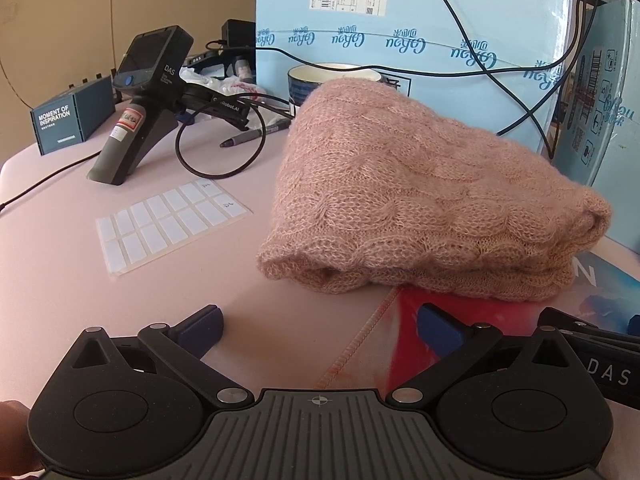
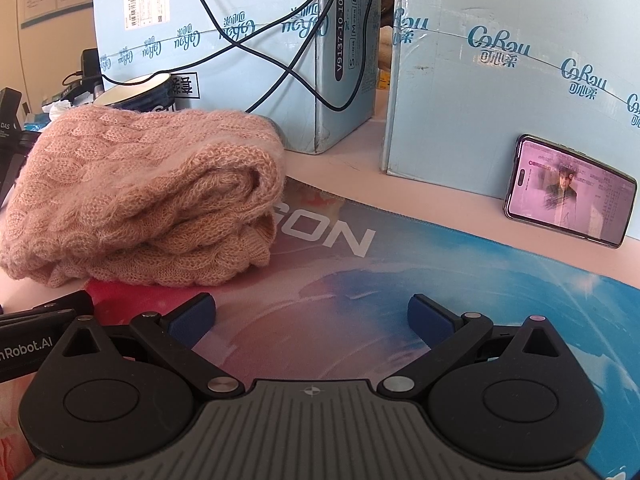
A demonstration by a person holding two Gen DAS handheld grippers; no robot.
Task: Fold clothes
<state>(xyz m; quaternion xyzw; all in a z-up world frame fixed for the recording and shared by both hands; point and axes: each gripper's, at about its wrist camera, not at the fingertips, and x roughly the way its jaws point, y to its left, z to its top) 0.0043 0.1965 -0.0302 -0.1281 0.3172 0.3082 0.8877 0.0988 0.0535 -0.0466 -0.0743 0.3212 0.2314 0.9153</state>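
Both grippers sit lowest in frame: left gripper (image 1: 319,330) and right gripper (image 2: 312,316), jaws spread wide, nothing held, neither touching fabric. Pink knit sweater (image 1: 424,196) is seen centre-right in left view, upper left in right view (image 2: 144,196), already stacked in a thick multi-layer bundle, partly on the mat (image 2: 440,280), partly on bare desk (image 1: 200,276). Folding is judged approx. done; at most edges need tidying.

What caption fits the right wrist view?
Open right gripper empty above the printed mat, folded pink knit sweater lying ahead-left.
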